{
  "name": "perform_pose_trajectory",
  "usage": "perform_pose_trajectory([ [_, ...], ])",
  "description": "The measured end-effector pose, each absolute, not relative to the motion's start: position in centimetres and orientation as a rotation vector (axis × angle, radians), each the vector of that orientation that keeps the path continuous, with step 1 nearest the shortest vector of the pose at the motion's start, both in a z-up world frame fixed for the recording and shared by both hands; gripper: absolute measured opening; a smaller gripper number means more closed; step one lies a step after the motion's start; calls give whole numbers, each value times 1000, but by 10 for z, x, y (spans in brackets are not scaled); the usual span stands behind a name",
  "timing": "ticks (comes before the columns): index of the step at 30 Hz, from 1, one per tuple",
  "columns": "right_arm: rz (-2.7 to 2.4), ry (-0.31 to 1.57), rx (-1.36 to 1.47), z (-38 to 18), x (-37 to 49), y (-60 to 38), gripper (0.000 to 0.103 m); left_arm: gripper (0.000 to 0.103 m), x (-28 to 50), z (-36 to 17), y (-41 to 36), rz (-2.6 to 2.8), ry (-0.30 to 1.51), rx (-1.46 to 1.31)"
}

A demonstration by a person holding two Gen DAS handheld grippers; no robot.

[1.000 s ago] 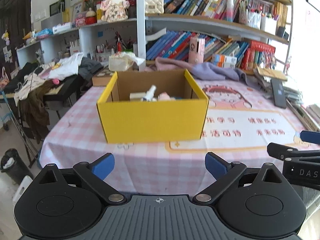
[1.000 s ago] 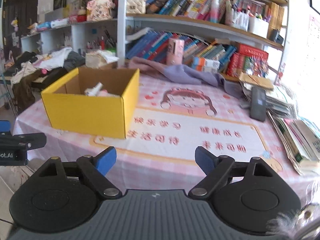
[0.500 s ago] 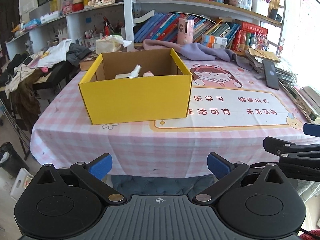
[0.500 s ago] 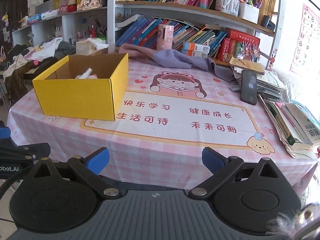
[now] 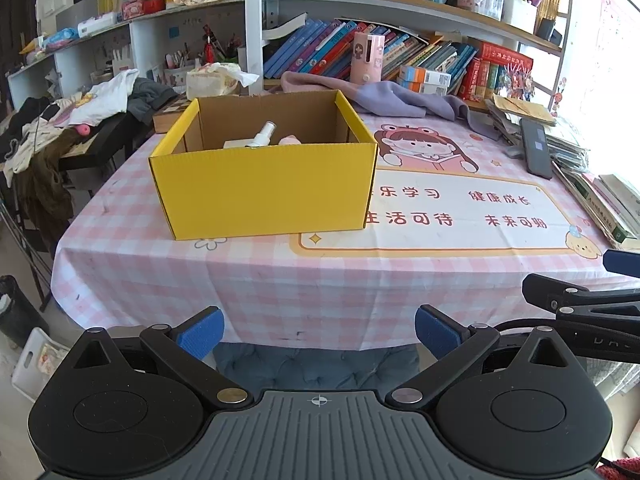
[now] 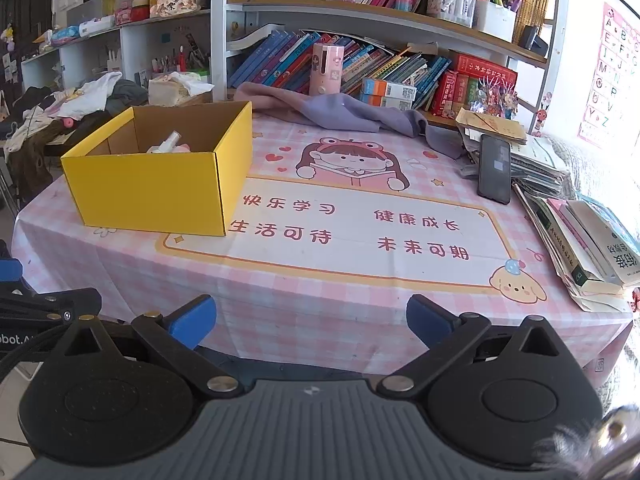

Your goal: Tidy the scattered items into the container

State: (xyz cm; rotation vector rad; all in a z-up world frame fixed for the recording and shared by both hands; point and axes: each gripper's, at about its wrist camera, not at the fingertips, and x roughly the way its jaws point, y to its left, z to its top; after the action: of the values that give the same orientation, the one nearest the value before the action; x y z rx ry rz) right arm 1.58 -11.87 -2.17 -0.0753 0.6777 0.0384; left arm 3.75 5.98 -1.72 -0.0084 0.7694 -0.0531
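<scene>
The table [image 5: 168,276], under a pink checked cloth, fills both views ahead of the fingers, and nothing loose lies on the stretch of it nearest them. The yellow box [image 5: 264,192] stands well ahead of the left gripper [image 5: 318,332], a little to the left of its fingers; from the right gripper [image 6: 310,322] it sits far ahead and off to the left. Inside it a white spray bottle [image 5: 262,136] leans beside a pink item [image 5: 289,141].

The left gripper's fingers stand wide apart with nothing between them. The right gripper's jaws are opening, near their widest, and hold nothing either.

Judged from this, the tidying looks finished or nearly so: both grippers hang back off the table's near edge. The next move would call for finding any stray item, if one remains; the phone [image 6: 495,168] and the stacked books [image 6: 580,236], far ahead and right of the right fingers, may simply belong there.

The box's near wall hides most of its floor, so how much it holds cannot be told. The pink item is too small to identify. Each gripper shows only partly at the edge of the other's view.
</scene>
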Motion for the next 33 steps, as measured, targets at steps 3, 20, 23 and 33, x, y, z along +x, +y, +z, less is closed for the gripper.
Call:
perform_pose_trajectory([
  [3,38,679,-75,-22,16,-119,103,103,37,-18,58,-52,773,-2],
  [20,16,695,-53,-26,12,-124,103,103,36,-19,57,-67,785,-7],
  [23,16,696,-56,-26,11,-123,103,103,37,-20,57,-74,793,-9],
  [33,14,706,-56,-28,10,-123,103,103,39,-22,52,-89,806,9],
])
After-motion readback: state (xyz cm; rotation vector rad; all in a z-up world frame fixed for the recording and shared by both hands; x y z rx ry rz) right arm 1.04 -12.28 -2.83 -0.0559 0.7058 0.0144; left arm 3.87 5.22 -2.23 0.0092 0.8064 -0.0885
